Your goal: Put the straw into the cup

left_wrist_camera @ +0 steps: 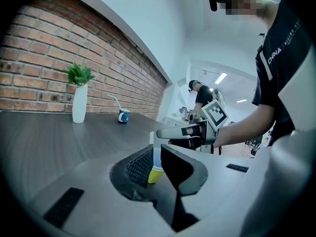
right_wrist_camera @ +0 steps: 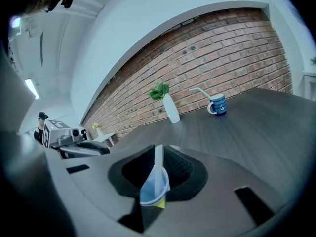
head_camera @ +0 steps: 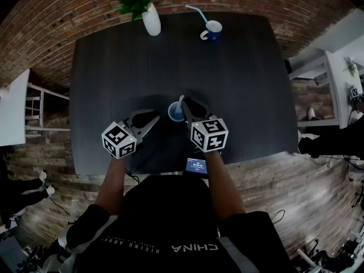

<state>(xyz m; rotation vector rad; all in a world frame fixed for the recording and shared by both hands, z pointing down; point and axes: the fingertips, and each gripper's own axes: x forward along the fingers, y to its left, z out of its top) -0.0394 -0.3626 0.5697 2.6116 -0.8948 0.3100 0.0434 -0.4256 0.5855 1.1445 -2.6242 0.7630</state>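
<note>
- Head view: blue cup (head_camera: 176,114) upright on the dark table (head_camera: 239,84), just past the left gripper (head_camera: 154,118), with the right gripper (head_camera: 186,104) over its rim and a white straw (head_camera: 181,102) rising from it.
- Right gripper view alone: jaws clenched on the straw, lower end down inside the cup.
- Left gripper view alone: jaws slightly parted, grasping nothing; cup's yellow base visible through the gap.

A dark wood-grain tabletop (head_camera: 239,67) has its far edge along a red brick wall (head_camera: 68,16), which has plain white wall (left_wrist_camera: 148,23) above it. Plank floor (head_camera: 278,198) lies beyond the near edge. White shelving (head_camera: 330,90) stands off the right edge. Ceiling strip lights (left_wrist_camera: 220,77) glow in the room beyond.
</note>
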